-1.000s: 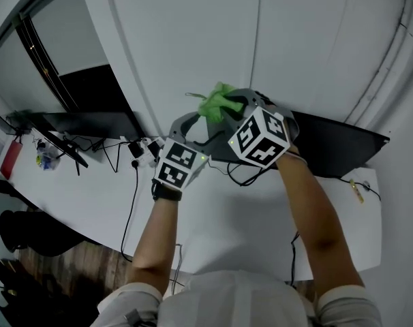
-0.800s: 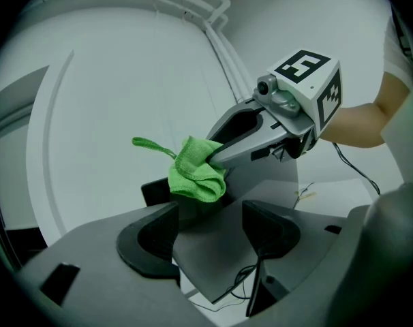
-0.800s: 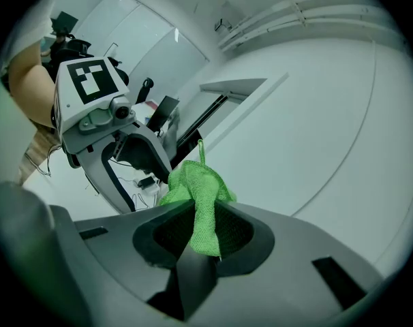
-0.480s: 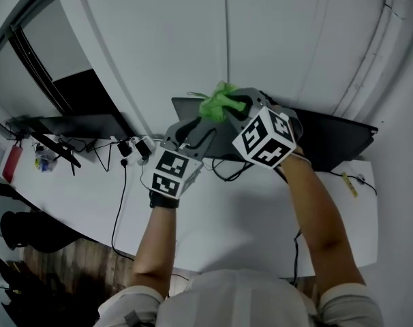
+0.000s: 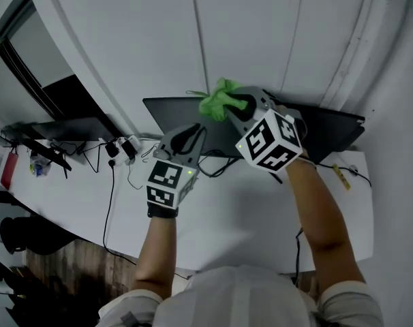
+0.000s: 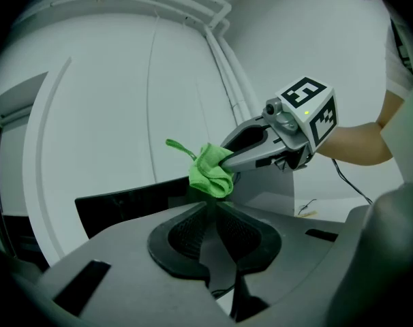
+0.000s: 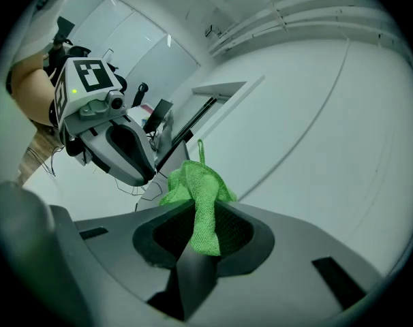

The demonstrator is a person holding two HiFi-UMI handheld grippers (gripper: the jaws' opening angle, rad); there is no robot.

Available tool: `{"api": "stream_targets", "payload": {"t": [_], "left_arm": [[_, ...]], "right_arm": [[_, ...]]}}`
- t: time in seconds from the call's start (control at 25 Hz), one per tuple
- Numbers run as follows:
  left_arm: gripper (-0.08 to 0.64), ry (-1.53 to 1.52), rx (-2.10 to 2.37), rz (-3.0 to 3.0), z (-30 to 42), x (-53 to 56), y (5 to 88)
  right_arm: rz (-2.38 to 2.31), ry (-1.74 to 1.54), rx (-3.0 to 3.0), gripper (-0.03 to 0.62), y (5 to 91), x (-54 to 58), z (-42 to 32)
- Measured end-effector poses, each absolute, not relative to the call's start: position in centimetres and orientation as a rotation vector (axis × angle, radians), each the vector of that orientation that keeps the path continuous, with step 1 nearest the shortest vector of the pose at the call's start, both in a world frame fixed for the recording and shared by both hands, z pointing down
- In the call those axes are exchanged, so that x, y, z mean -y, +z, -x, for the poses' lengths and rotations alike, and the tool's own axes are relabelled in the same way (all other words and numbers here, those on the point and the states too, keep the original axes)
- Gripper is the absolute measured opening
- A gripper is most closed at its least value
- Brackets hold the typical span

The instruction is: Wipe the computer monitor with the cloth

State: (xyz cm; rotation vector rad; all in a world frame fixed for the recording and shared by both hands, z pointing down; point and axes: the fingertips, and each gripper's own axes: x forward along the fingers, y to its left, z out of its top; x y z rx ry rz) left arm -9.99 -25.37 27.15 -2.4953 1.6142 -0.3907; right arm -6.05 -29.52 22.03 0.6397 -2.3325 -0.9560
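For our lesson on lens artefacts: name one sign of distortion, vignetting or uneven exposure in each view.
Head view: straight wall seams bow, and the monitor reads near black under flat light. Left gripper view: dark rounded corners, curved wall pipes, green cloth sharp. Right gripper view: same dark vignette, green cloth crisp.

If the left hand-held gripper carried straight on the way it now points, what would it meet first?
Probably the green cloth held by the right hand-held gripper, then the monitor; depth is unclear.
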Motion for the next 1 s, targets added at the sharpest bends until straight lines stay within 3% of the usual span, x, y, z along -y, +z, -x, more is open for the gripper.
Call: {"api": "stream_targets", "payload": {"t": [1.0], "left_arm": [[0.037, -0.357, -1.497, 2.590, -5.5, 25.1, 26.8]], "right_arm": [[-0.832, -0.918, 2.289, 0.083, 21.1, 30.1, -14.0]]}}
